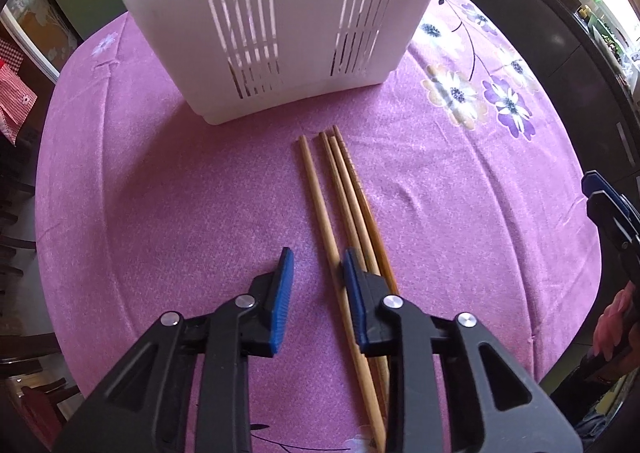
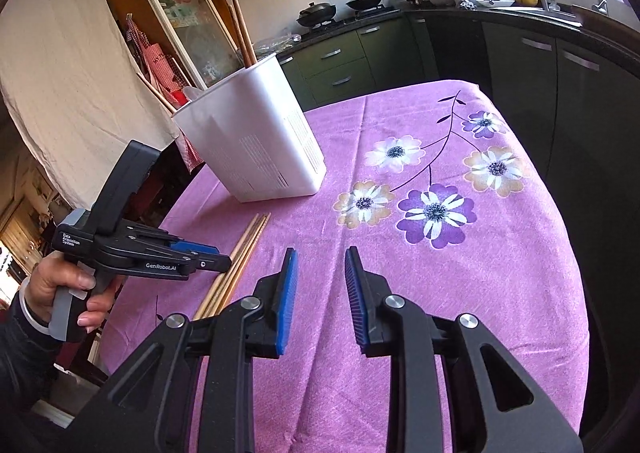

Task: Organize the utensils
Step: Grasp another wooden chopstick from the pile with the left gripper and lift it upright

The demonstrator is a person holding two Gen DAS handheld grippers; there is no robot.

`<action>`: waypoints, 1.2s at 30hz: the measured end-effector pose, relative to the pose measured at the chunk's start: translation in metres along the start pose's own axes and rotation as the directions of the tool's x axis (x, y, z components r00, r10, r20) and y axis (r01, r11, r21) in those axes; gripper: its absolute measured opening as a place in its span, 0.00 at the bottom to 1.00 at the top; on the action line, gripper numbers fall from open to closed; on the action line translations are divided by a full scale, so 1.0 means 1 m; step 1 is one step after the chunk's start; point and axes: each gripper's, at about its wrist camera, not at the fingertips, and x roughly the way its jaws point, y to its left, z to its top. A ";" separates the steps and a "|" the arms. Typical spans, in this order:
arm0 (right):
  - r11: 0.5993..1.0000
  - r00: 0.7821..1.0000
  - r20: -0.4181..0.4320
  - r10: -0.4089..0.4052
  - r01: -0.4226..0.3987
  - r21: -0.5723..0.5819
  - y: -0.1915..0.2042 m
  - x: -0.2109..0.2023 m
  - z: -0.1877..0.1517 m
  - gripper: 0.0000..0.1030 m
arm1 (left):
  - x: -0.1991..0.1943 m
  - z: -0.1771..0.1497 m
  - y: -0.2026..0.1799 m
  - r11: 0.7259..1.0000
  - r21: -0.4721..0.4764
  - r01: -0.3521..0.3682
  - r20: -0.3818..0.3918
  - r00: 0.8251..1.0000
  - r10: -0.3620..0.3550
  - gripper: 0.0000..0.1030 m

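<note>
Several wooden chopsticks (image 1: 348, 189) lie side by side on the purple cloth, in front of a white slotted utensil holder (image 1: 280, 13). My left gripper (image 1: 316, 265) points down over their near part. One chopstick runs between its blue pads, close to the right pad (image 1: 352, 293) and well apart from the left pad; the others pass under the right finger. In the right wrist view the left gripper (image 2: 228, 262) hovers at the chopsticks (image 2: 244, 249). The holder (image 2: 256, 141) has two chopsticks (image 2: 244, 33) standing in it. My right gripper (image 2: 320, 293) is open above bare cloth.
A flower print (image 2: 436, 213) covers the cloth's right half, and the table edge drops off to the right. A hand (image 2: 60, 285) holds the left gripper's handle. Dark kitchen cabinets (image 2: 520, 65) and a stove with pans (image 2: 340, 9) stand behind the table.
</note>
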 end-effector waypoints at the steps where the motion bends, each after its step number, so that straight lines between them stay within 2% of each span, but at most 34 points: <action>1: 1.000 1.000 0.001 0.001 -0.001 0.002 0.000 0.000 0.000 0.24 | 0.001 0.001 -0.002 1.000 0.003 -0.008 0.000 1.000 0.008 0.24; 12: 1.000 1.000 -0.009 0.018 -0.018 0.012 -0.002 0.005 -0.001 0.26 | 0.008 0.011 -0.021 0.999 -0.003 -0.037 0.014 0.999 0.037 0.23; 13: 1.000 1.000 -0.009 0.018 -0.017 0.013 -0.002 0.005 -0.001 0.26 | 0.007 0.010 -0.023 0.999 -0.002 -0.034 0.012 0.999 0.034 0.21; 15: 1.000 1.000 -0.007 0.017 -0.017 0.016 -0.004 0.005 -0.001 0.26 | 0.007 0.007 -0.025 1.000 -0.010 -0.026 0.009 1.000 0.026 0.08; 23: 1.000 1.000 0.003 0.023 -0.023 0.018 -0.002 0.001 0.000 0.26 | 0.000 0.008 -0.006 0.999 -0.049 0.020 0.010 1.000 -0.019 0.06; 27: 1.000 1.000 0.016 0.015 -0.016 0.016 -0.002 -0.005 0.003 0.26 | -0.025 0.005 0.000 0.999 -0.044 0.021 0.067 0.998 -0.018 0.06; 29: 1.000 1.000 0.021 0.014 -0.014 0.014 -0.002 -0.007 0.003 0.30 | -0.042 0.002 0.002 0.999 -0.042 0.018 0.103 0.995 -0.014 0.06; 36: 1.000 0.999 0.030 0.014 -0.014 0.005 0.003 -0.012 0.004 0.30 | -0.122 -0.026 0.025 0.999 -0.048 0.020 0.264 0.965 -0.007 0.06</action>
